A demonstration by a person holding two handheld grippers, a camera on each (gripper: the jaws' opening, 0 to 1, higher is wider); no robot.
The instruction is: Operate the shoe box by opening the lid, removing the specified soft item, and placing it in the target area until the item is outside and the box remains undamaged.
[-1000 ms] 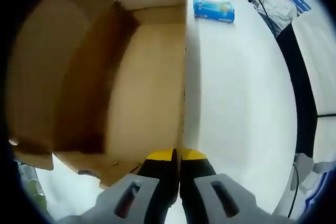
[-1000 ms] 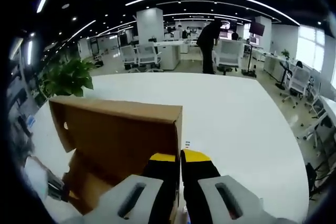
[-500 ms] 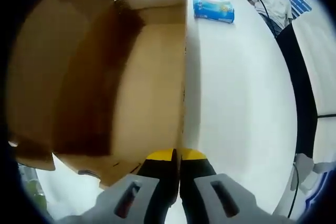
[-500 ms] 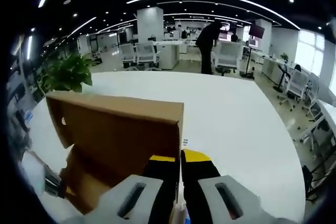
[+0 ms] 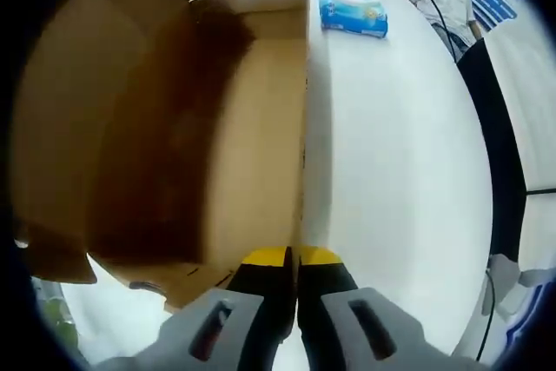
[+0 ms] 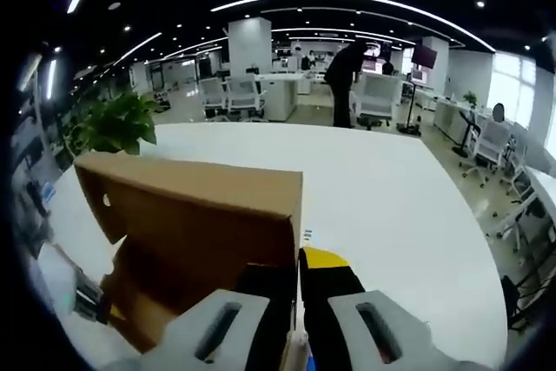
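White and broad, the surface [image 5: 400, 154] carries one brown shoe box [image 5: 174, 128] with its lid [image 6: 208, 215] raised, and one blue soft pack [image 5: 352, 8] lying outside the box, well apart from it near the far edge. Left tool [image 5: 292, 260] has its jaws pressed together at the box's near wall edge. Right tool [image 6: 295, 268] pinches the lid's edge between its jaws. One potted plant [image 6: 113, 123] and one standing person [image 6: 345, 71] show in the office behind.
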